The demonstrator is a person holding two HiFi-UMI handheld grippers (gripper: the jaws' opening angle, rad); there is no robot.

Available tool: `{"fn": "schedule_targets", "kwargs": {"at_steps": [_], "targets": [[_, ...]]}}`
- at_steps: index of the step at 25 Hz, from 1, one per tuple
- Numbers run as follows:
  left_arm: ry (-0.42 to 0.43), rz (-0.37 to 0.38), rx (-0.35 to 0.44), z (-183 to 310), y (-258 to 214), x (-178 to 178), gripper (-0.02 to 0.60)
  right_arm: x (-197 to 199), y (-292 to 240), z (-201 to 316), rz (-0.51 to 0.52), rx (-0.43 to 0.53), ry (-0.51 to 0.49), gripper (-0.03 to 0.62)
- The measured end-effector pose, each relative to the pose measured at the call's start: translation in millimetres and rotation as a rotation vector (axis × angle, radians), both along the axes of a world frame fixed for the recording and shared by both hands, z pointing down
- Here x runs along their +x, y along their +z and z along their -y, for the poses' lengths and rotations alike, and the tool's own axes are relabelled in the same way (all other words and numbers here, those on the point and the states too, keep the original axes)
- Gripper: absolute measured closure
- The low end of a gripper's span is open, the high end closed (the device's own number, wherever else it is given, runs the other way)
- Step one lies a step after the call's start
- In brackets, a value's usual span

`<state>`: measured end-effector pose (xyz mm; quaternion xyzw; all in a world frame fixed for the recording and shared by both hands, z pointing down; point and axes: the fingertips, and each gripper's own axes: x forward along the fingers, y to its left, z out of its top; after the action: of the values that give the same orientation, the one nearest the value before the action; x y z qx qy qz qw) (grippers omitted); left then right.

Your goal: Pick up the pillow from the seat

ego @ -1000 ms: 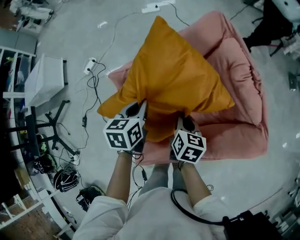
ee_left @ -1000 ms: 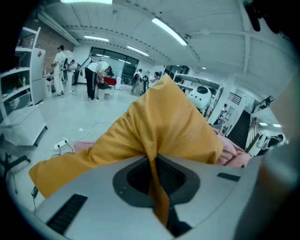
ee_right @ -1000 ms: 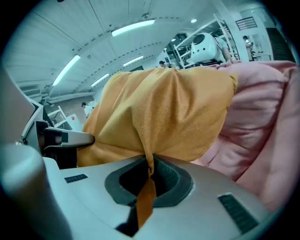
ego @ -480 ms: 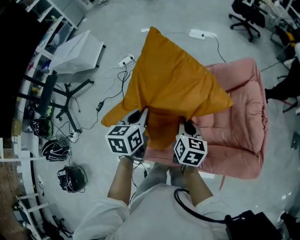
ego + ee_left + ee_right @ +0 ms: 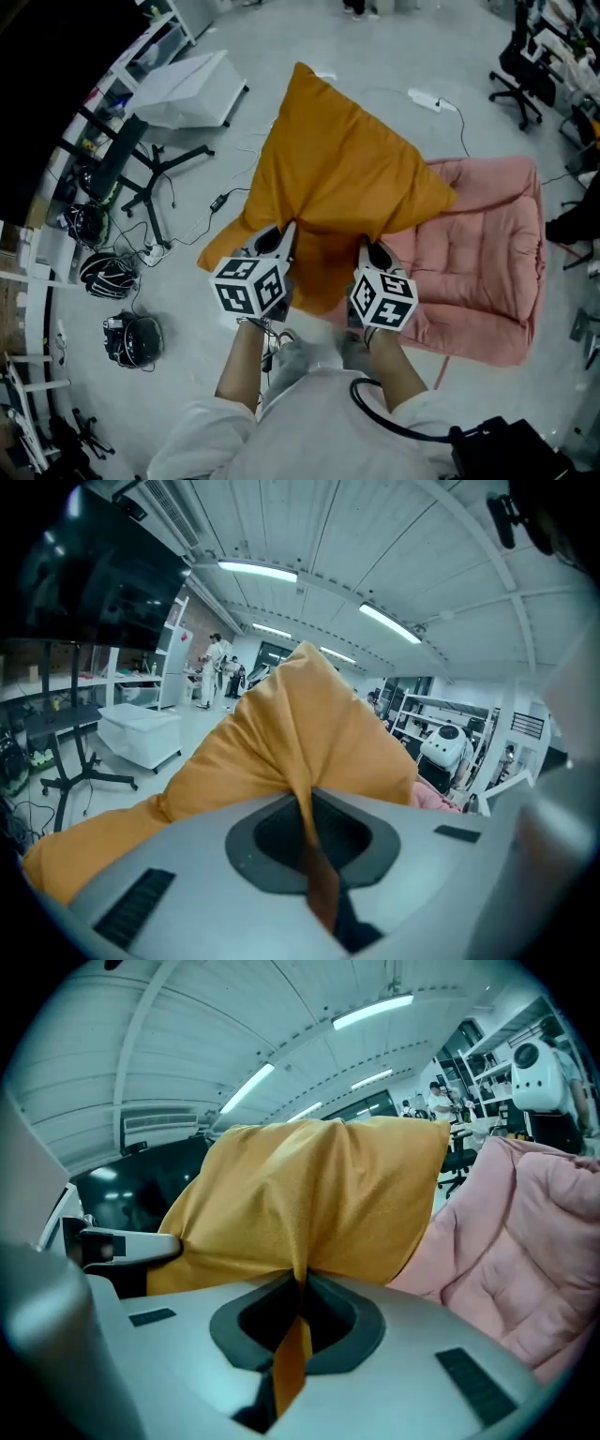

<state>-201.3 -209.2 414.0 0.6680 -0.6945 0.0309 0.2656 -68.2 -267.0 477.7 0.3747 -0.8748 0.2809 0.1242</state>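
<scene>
An orange pillow (image 5: 337,183) hangs in the air, lifted clear of the pink padded seat (image 5: 487,253), with both grippers at its near edge. My left gripper (image 5: 284,232) is shut on a pinched fold of the pillow's fabric (image 5: 305,803). My right gripper (image 5: 367,246) is shut on another fold of the same edge (image 5: 298,1321). In the right gripper view the pink seat (image 5: 525,1241) lies to the right, behind the pillow (image 5: 309,1204). In the left gripper view the pillow (image 5: 281,742) fills the middle.
A white box (image 5: 187,89) and a black stand with cables (image 5: 155,173) are on the grey floor at left. Helmets (image 5: 131,339) lie at lower left. A power strip (image 5: 429,98) sits beyond the seat, office chairs (image 5: 520,80) at upper right.
The pillow stays gripped while I turn left: the pink seat has slid from under the pillow to the right of the view, and the pillow now hangs mostly over bare floor.
</scene>
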Motion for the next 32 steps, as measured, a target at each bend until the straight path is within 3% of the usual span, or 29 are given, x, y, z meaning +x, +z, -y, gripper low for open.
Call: {"fn": "schedule_targets", "kwargs": {"at_steps": [5, 15, 23, 32], "targets": [[-0.013, -0.018, 0.022, -70.1, -10.9, -54.9, 0.565, -55.8, -16.5, -63.6, -0.010, 0.011, -0.023, 0.560], [-0.055, 0.024, 0.032, -180.4, -29.3, -154.8, 0.565, -159.8, -34.0, -167.8, -0.018, 0.038, -0.100, 0.560], [-0.123, -0.031, 0.042, -234.4, -25.3, -185.3, 0.565, -196.3, -42.6, -206.8, -0.085, 0.090, -0.213, 0.560], [-0.251, -0.077, 0.011, -264.9, -7.4, -195.9, 0.565, -218.0, -29.8, -221.0, -0.116, 0.078, -0.347, 0.560]]}}
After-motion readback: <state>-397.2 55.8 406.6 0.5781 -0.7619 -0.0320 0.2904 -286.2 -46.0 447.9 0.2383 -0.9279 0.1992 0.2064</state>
